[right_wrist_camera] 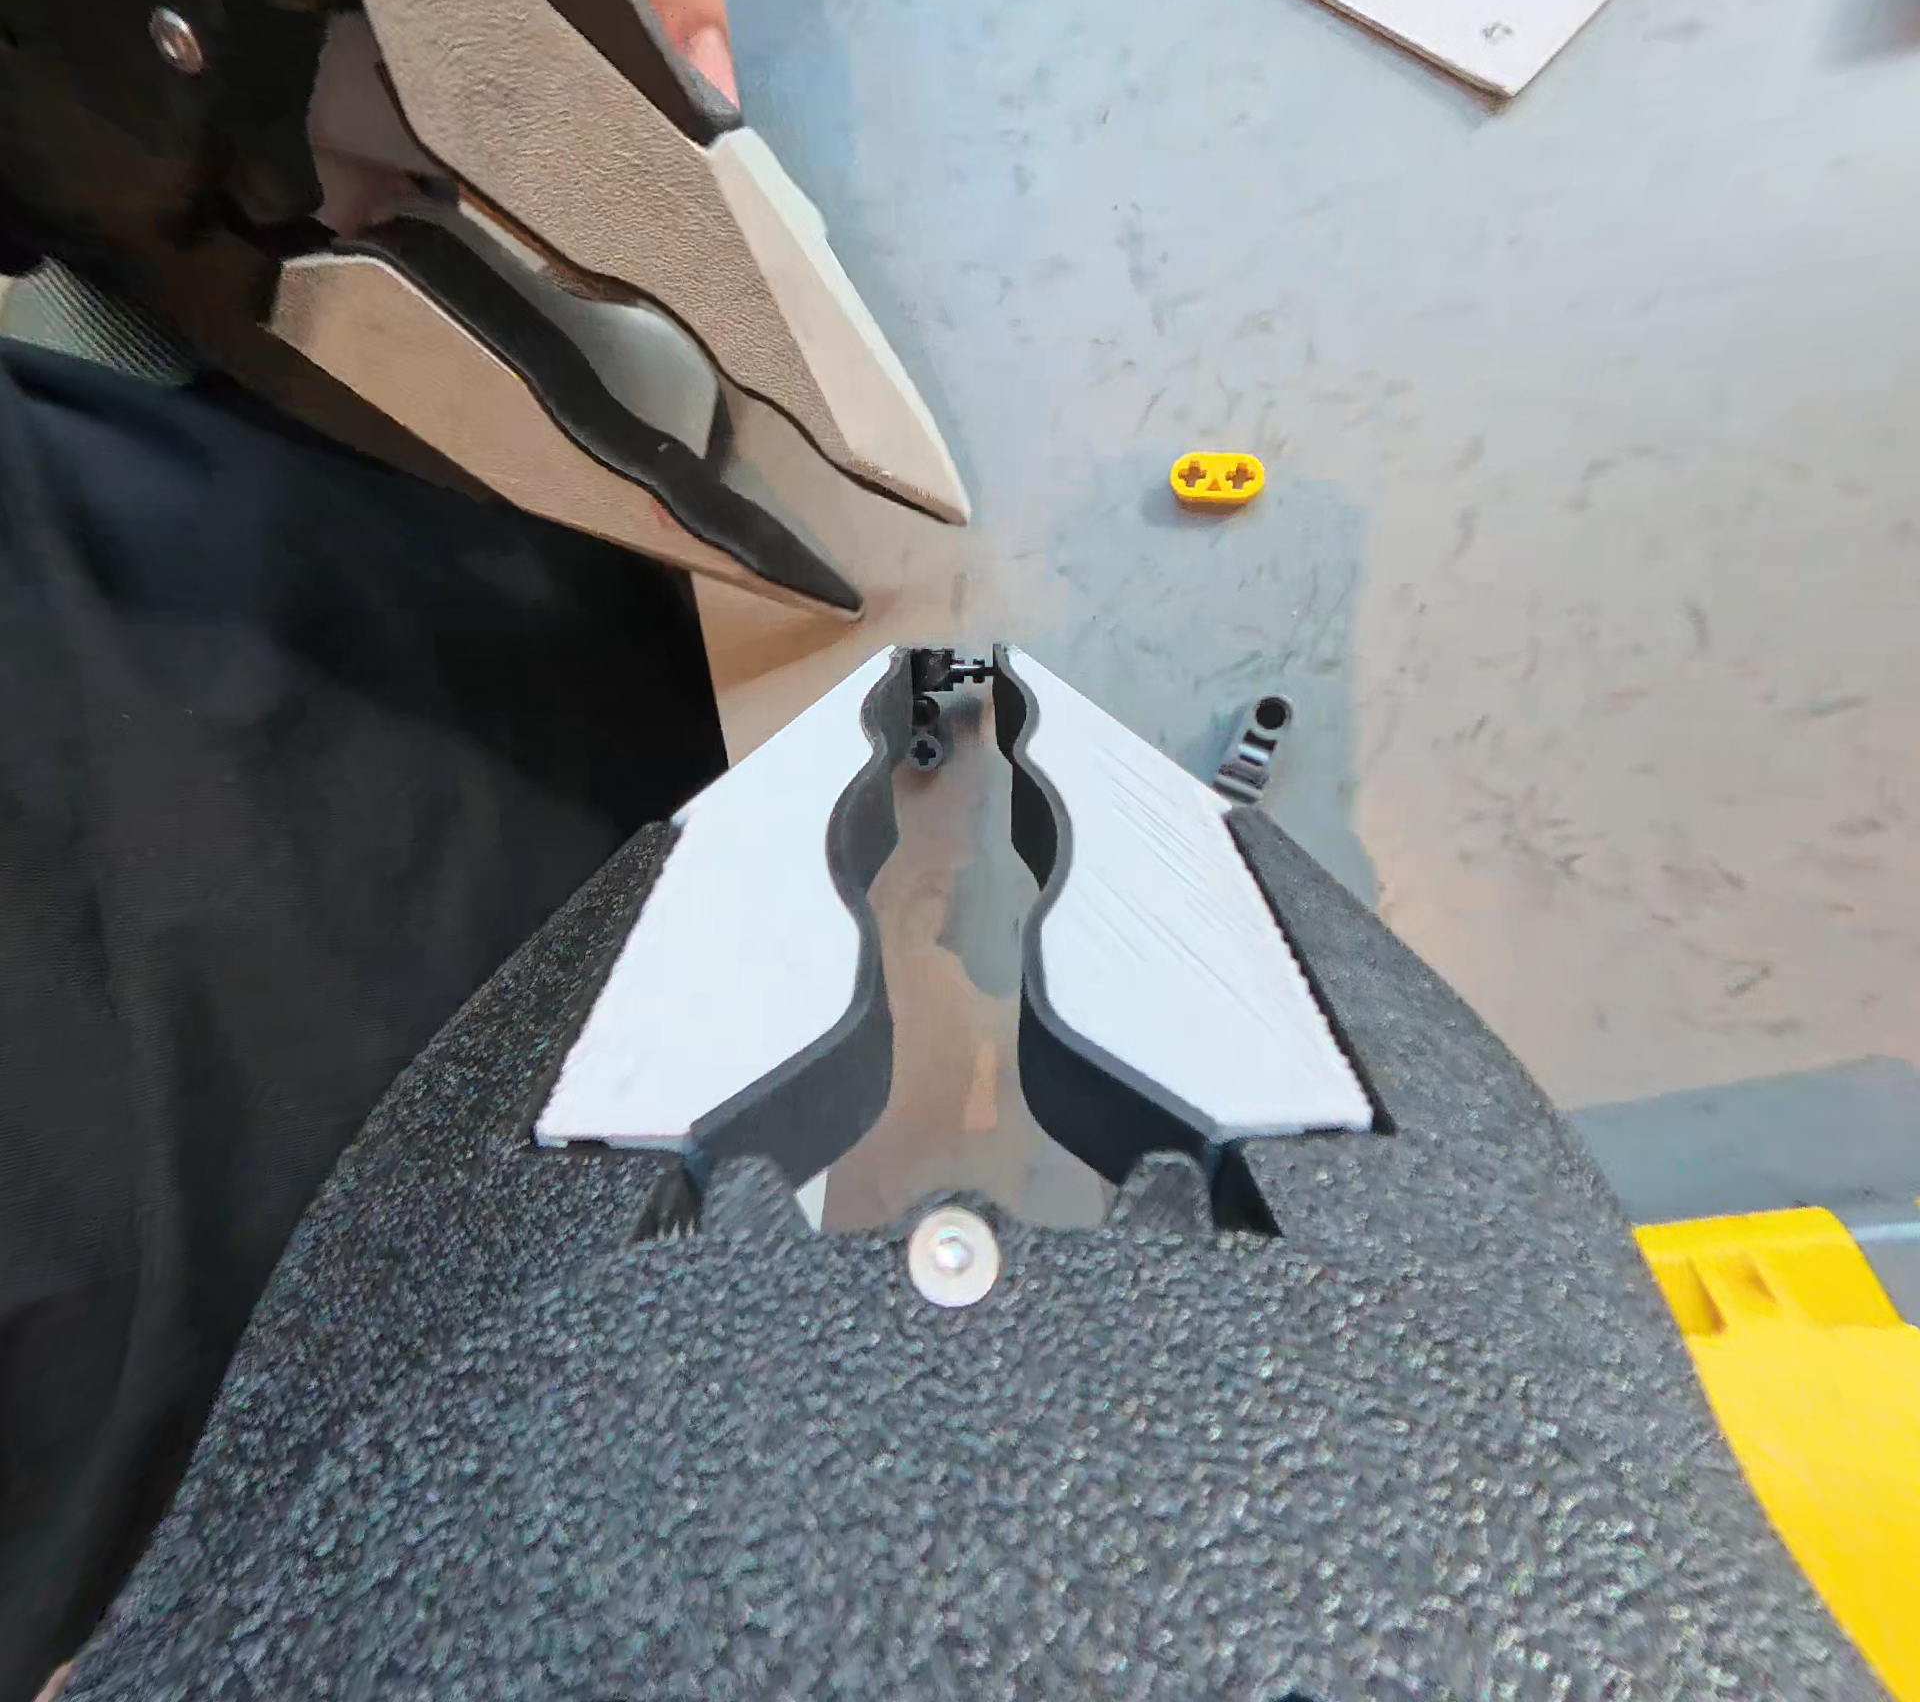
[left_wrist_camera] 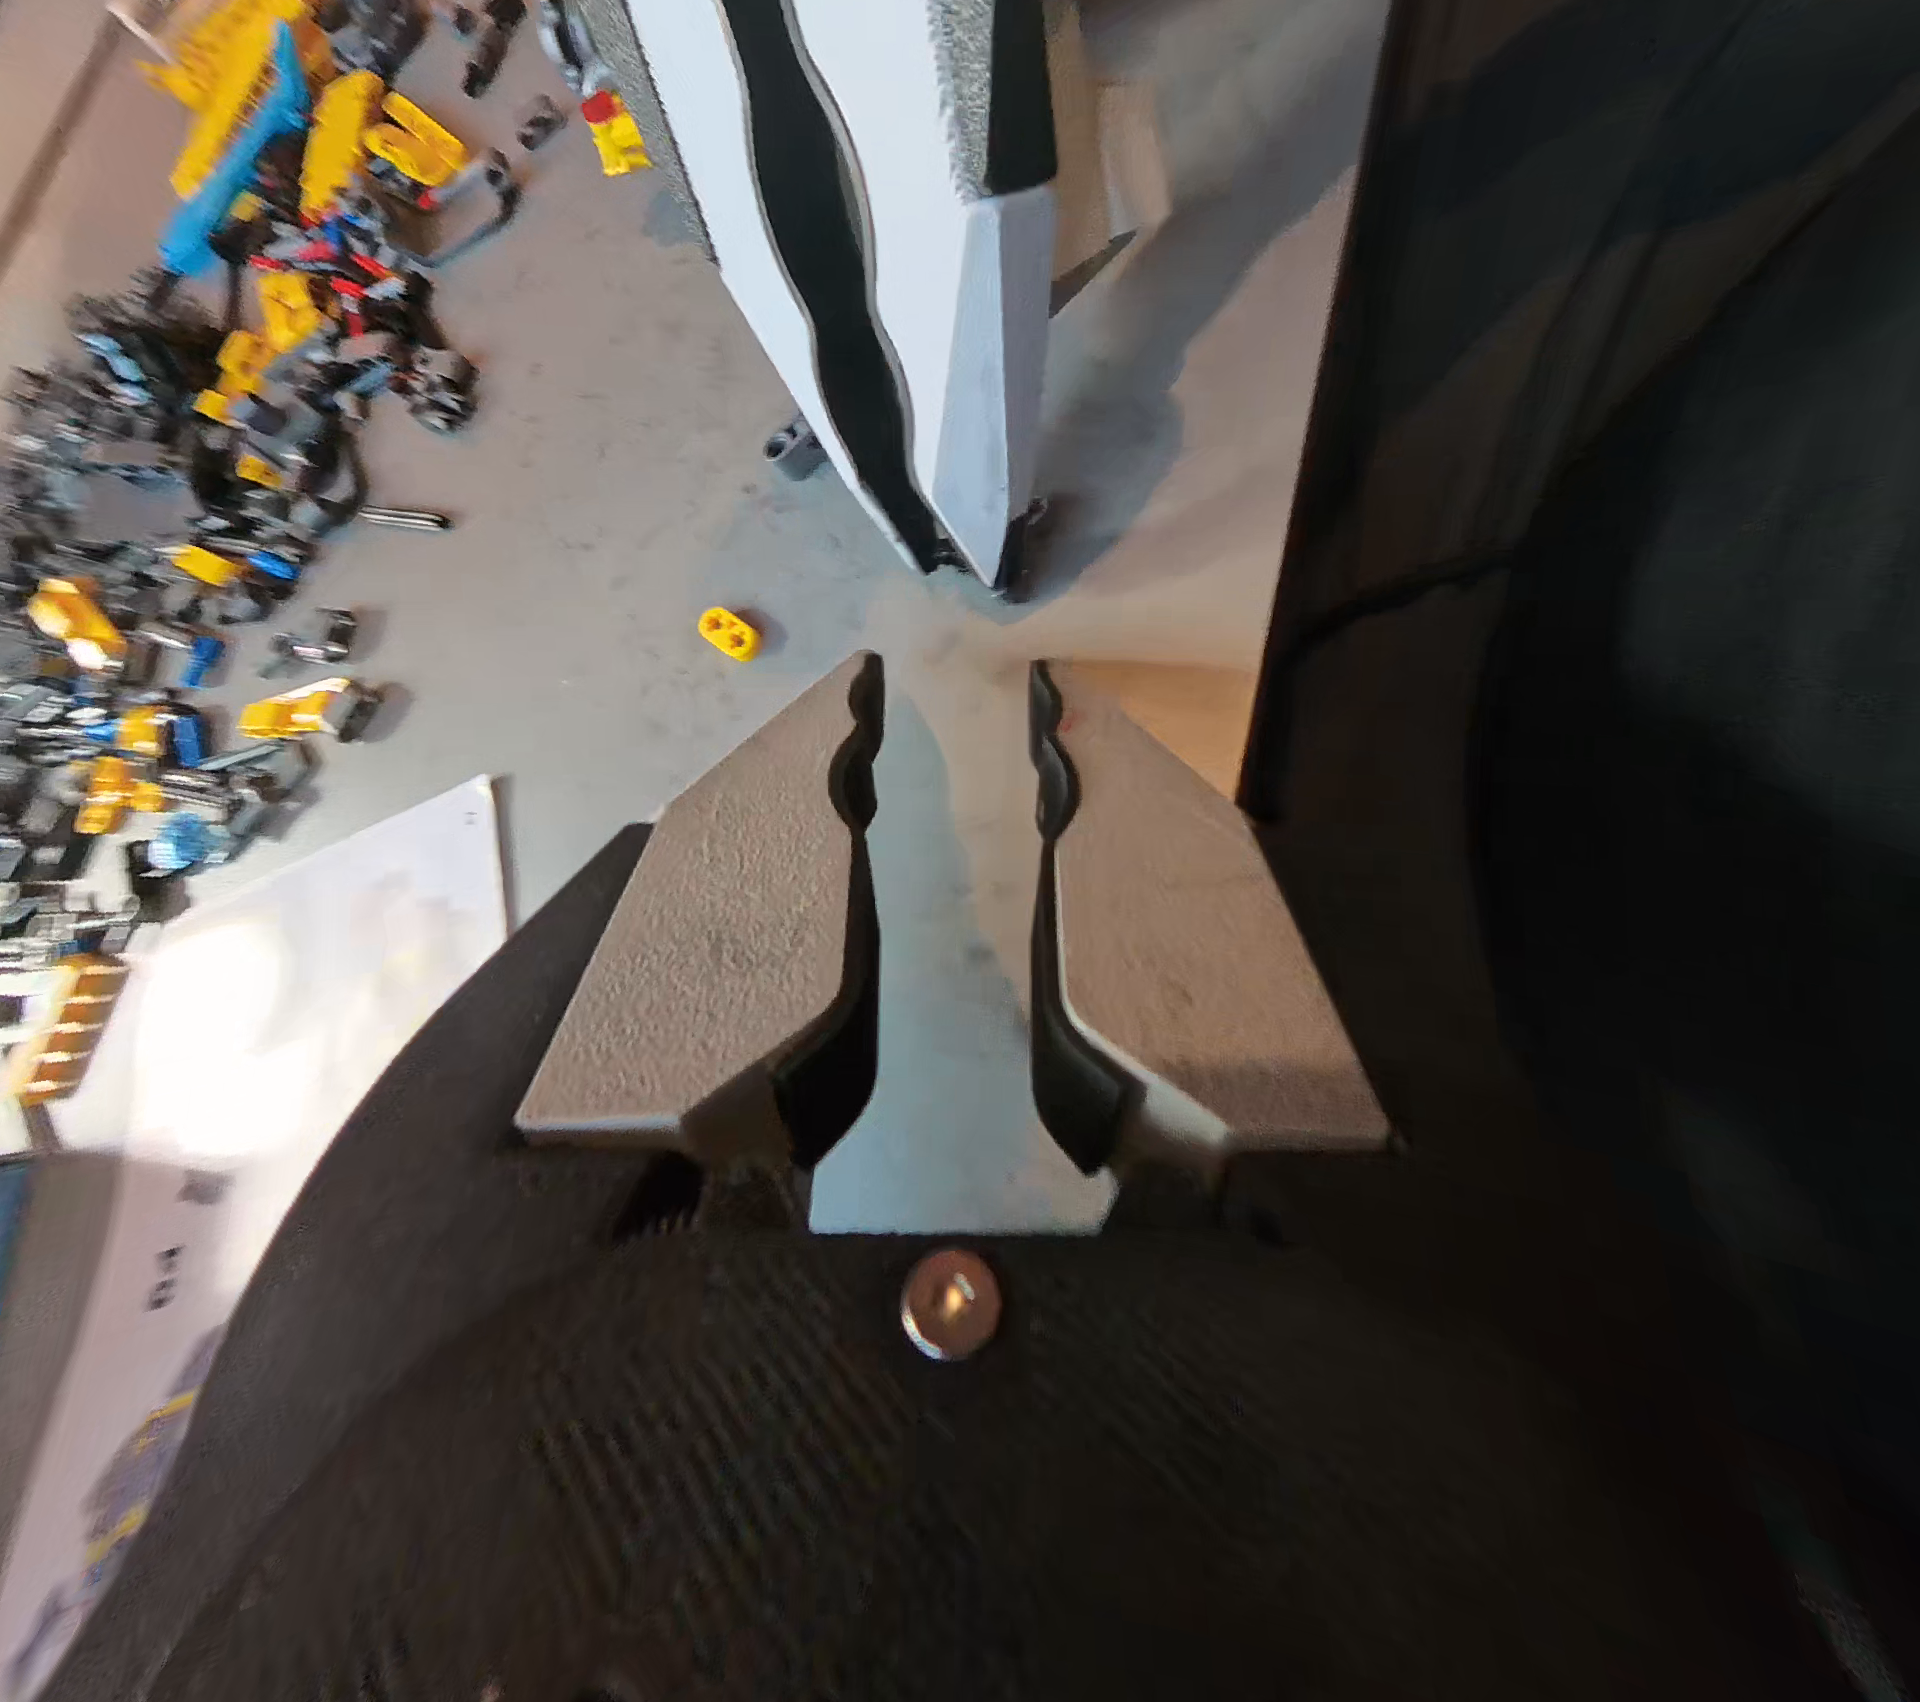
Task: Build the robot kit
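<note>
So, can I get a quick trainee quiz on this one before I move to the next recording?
1. How many holes does the loose yellow piece on the table show?
2. What is clamped at the fingertips of the right hand-held gripper? A: the yellow piece. B: a small black piece. C: a screwdriver.
3. True or false: the left hand-held gripper is shut on a piece.

Key: 1. Two. 2. B. 3. False: its fingers stand apart with only the table showing between them.
</note>
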{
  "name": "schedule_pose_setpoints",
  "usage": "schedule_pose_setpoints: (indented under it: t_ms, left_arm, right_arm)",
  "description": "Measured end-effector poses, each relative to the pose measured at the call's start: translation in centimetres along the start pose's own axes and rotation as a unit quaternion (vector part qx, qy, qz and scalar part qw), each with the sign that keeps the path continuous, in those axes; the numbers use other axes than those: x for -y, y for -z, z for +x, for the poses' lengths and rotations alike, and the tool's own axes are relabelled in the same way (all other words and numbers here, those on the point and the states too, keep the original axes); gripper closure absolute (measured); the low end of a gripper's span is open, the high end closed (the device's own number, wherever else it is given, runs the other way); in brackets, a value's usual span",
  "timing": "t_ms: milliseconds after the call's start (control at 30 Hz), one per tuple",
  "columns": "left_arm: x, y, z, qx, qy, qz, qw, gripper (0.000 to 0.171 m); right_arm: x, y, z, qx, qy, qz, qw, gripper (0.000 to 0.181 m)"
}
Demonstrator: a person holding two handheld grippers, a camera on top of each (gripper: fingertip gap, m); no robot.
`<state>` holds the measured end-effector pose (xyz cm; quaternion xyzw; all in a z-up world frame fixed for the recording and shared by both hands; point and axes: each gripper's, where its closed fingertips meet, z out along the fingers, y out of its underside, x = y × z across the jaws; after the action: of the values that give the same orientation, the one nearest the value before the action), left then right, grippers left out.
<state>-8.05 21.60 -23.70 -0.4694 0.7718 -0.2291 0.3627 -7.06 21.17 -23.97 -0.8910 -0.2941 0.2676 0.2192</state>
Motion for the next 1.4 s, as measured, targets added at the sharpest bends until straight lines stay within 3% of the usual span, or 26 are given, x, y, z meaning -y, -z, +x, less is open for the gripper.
schedule_pose_setpoints:
  t_ms: [133,433,700,933,1167,1400]
  left_arm:
    - [0.2,-0.2,-0.3,0.021,-0.034,0.005,0.999,0.147]
    - [0.8,-0.2,0.9,-0.021,-0.085,0.035,0.996,0.147]
    - [0.8,-0.4,0.3,-0.019,-0.097,0.039,0.994,0.146]
    - [1.6,0.0,-0.9,0.052,-0.069,0.052,0.995,0.151]
    - [3.1,0.4,-2.5,0.108,0.022,0.071,0.991,0.160]
    - [4.2,1.0,-2.8,0.085,0.090,0.113,0.986,0.164]
  right_arm:
    - [-0.1,0.1,0.0,0.025,-0.034,0.004,0.999,0.166]
    - [0.3,-0.1,-0.5,0.065,-0.067,0.019,0.995,0.166]
    - [0.7,0.4,-0.5,0.067,-0.064,0.042,0.995,0.166]
    - [1.6,1.7,-0.5,0.066,-0.105,0.110,0.986,0.166]
    - [3.5,3.7,-0.8,0.130,-0.189,0.213,0.950,0.166]
    - [3.8,4.4,-0.4,0.134,-0.223,0.249,0.933,0.165]
